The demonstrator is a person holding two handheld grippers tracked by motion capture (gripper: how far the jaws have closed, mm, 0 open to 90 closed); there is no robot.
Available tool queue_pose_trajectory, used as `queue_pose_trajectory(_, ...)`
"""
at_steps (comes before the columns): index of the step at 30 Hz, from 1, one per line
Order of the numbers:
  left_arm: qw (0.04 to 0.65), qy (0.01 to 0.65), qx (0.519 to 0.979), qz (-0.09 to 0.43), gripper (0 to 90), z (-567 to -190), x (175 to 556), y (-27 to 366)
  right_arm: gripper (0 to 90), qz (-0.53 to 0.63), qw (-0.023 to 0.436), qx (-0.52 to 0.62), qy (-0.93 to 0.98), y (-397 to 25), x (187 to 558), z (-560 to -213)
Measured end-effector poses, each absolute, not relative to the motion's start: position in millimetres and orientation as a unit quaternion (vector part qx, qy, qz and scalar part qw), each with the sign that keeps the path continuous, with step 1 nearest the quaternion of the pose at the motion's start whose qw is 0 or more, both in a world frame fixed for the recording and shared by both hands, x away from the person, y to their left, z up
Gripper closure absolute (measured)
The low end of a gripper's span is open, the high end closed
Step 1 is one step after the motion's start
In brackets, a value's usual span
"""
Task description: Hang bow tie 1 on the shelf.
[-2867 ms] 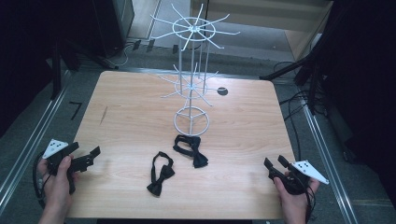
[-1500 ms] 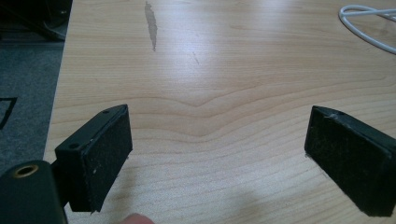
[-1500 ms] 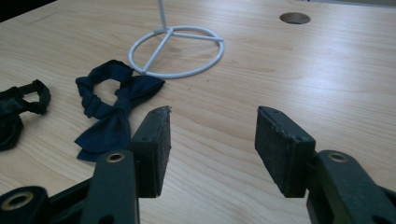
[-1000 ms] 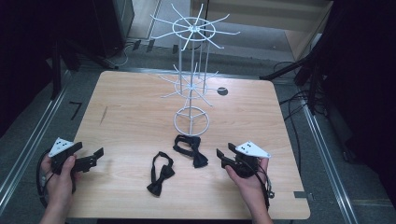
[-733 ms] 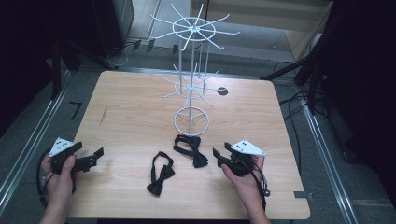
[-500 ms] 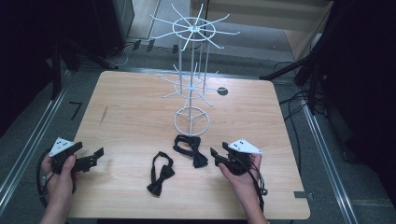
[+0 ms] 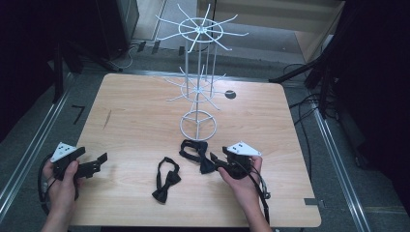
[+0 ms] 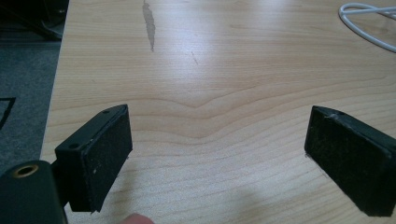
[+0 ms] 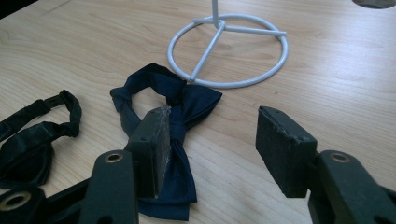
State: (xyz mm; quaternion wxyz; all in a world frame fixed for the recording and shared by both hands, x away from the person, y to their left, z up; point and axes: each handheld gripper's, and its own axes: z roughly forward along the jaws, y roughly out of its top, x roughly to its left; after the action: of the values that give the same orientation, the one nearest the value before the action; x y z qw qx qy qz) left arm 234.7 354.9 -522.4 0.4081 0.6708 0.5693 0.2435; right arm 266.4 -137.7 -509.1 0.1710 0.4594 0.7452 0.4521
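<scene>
The right tool (image 7: 216,159) sits low over the pale wooden surface (image 7: 135,111), its jaws spread wide and holding nothing. In the right gripper view the dark navy bow tie (image 9: 173,140) lies flat just ahead of it, one wing running under the left-hand jaw in that view, while the other jaw stands over bare wood; whether that jaw touches the fabric is hard to tell. The tie's strap loops back to the round base ring of the white wire display stand (image 7: 198,124), and appears to touch it at one point. In the high view the navy tie (image 7: 196,153) lies between the stand's base and the right hand (image 7: 244,186).

A second, black bow tie (image 7: 165,180) lies to the left of the first, apart from it, nearer the front edge of the surface.

The left tool (image 7: 99,162) is well apart from both ties, close to the front-left corner, jaws fully spread and empty over plain wood; the left gripper view shows the surface's left edge just beyond one jaw. The left hand (image 7: 60,181) hangs at the front edge.

Open wood stretches across the back-left half and along the right side. A small dark round disc (image 7: 230,94) lies behind the stand.
</scene>
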Motion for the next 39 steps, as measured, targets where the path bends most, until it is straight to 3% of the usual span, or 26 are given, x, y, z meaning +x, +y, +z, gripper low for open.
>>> queue_pose_trajectory(39, 0.408, 0.568, 0.672, 0.243, 8.2, -522.3, 234.7, 354.7, 46.2, 0.441, 0.139, 0.466, 0.755, -108.0, 276.8, -525.8)
